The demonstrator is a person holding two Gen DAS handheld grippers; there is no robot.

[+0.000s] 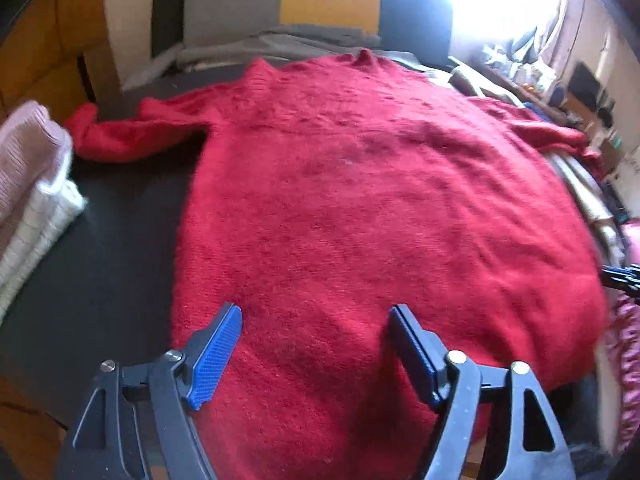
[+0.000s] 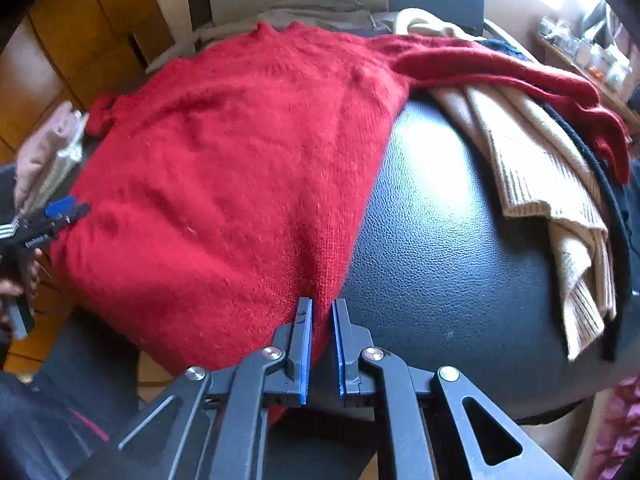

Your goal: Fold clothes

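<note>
Right wrist: right gripper (image 2: pixel 321 312) fingers clamp red sweater (image 2: pixel 224 168) hem; left gripper (image 1: pixel 316 316) fingers apart.

Fuzzy red sweater (image 1: pixel 360 208) lies flat (sleeves spread) on black table (image 2: pixel 440 240).

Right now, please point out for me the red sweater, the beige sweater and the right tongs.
red sweater (image 1: pixel 360 208): left wrist view, middle of its body.
beige sweater (image 2: pixel 532 172): right wrist view, on its ribbed fold.
right tongs (image 2: pixel 322 320): right wrist view, between the tips, at the red sweater's hem corner.
</note>
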